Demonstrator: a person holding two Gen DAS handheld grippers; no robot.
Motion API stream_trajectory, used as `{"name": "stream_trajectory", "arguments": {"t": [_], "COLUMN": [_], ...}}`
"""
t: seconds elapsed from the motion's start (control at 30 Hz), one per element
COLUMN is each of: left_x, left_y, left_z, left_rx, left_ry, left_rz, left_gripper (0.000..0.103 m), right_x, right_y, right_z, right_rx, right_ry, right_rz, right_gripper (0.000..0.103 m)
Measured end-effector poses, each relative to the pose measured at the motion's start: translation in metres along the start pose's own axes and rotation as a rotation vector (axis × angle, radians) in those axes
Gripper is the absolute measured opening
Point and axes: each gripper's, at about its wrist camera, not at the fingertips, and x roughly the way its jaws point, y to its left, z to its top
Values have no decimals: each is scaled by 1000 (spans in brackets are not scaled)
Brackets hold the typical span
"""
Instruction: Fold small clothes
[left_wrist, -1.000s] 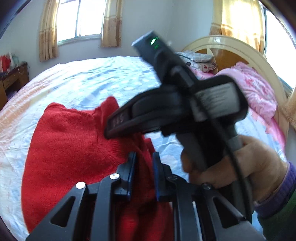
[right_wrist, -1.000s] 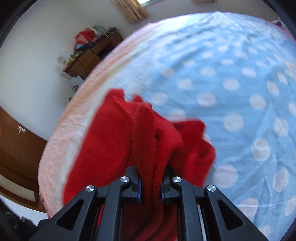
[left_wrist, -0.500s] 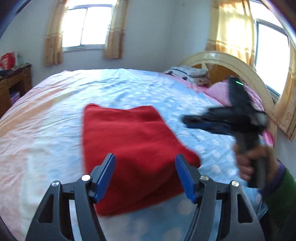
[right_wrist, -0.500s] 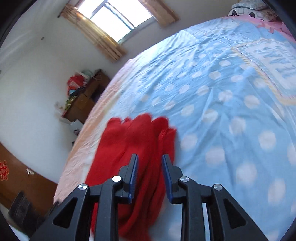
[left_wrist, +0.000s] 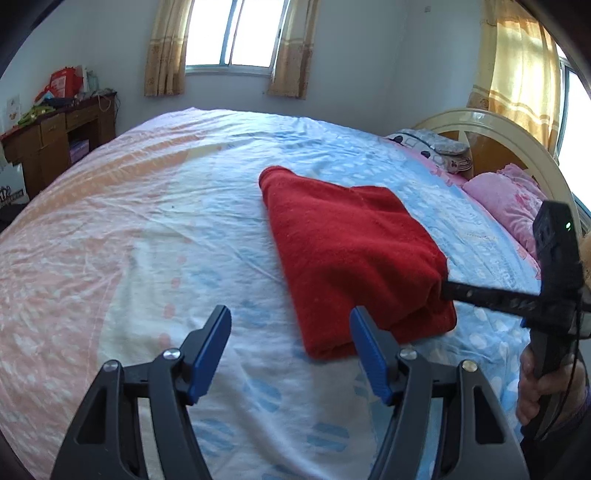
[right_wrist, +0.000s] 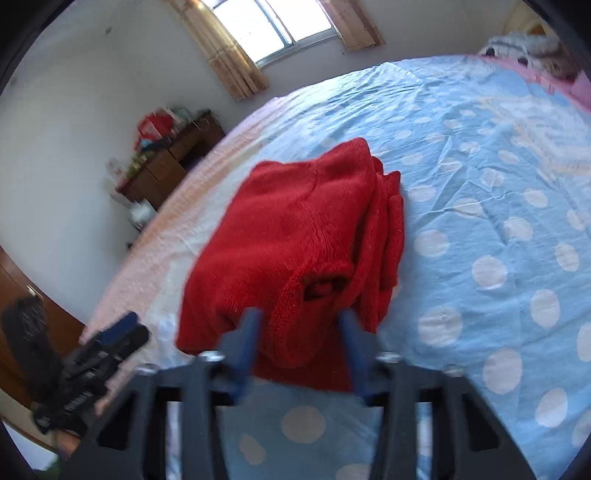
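A red knitted garment lies folded in a thick rectangular stack on the bed. My left gripper is open and empty, held above the sheet just short of the garment's near edge. My right gripper is open, its blue pads either side of the garment's near end without clamping it. In the left wrist view the right gripper shows at the garment's right corner. In the right wrist view the left gripper shows at lower left.
The bed carries a blue polka-dot and pink sheet. Pink pillows and a curved headboard stand at the right. A wooden desk with clutter stands by the left wall. Curtained windows are behind.
Both grippers let go of the red garment, opened and drew back. The garment dropped from a held bunch into a folded stack on the bed.
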Motion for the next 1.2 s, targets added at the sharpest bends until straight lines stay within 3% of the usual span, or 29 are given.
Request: {"name": "stream_trajectory", "arguments": {"t": [0.1, 0.23, 0.33, 0.4, 0.47, 0.53, 0.6, 0.63, 0.73, 0.8, 0.87, 0.9, 0.97, 1.07, 1.1, 1.2], "left_x": [1, 4, 10, 16, 24, 31, 36, 41, 54, 66, 76, 79, 81, 77, 75, 65], "left_y": [6, 6, 6, 7, 7, 7, 6, 2, -9, -20, -32, -36, -42, -48, -47, -36], "left_z": [-1, 1, 8, 14, 22, 28, 32, 35, 39, 37, 31, 28, 20, 15, 15, 23], "left_rx": [-39, -4, 19, 22, 16, 12, 9, 12, 17, 26, 45, 50, 70, 141, 167, 174], "left_ry": [21, 23, 22, 15, 10, 16, 14, 9, 15, 34, 56, 66, 61, 59, 66, 80], "left_rz": [-28, -10, 2, 5, 14, 9, 0, -2, -3, -13, -8, -11, -12, -37, -43, -77], "left_gripper": [69, 69, 69, 69, 69, 69, 69, 69, 69, 69, 70, 70, 70, 74, 78, 81], "right_x": [11, -7, -12, -19, -34, -49, -62, -66, -51, -28, 5, 21, 49, 40, 36, 34], "right_y": [-5, -14, -39, -41, -27, -17, -14, -10, 11, 20, 25, 29, 17, -16, -25, -36], "right_z": [-10, -20, -22, -20, -12, -4, 5, 10, 34, 48, 59, 57, 47, 38, 40, 42], "right_rx": [43, 49, 85, 90, 24, -16, -15, -20, -86, -127, -179, -214, -237, -162, -111, -30], "right_ry": [61, 38, 43, 16, -59, -148, -222, -252, -269, -228, -158, -118, -34, -82, -80, -69], "right_rz": [52, 85, -46, -43, -135, -256, -234, -199, -139, -111, -112, -131, -211, -133, -117, -69], "right_gripper": [5, 5, 5, 6, 6, 18, 33, 36, 36, 36, 30, 18, 10, 7, 0, 0]}}
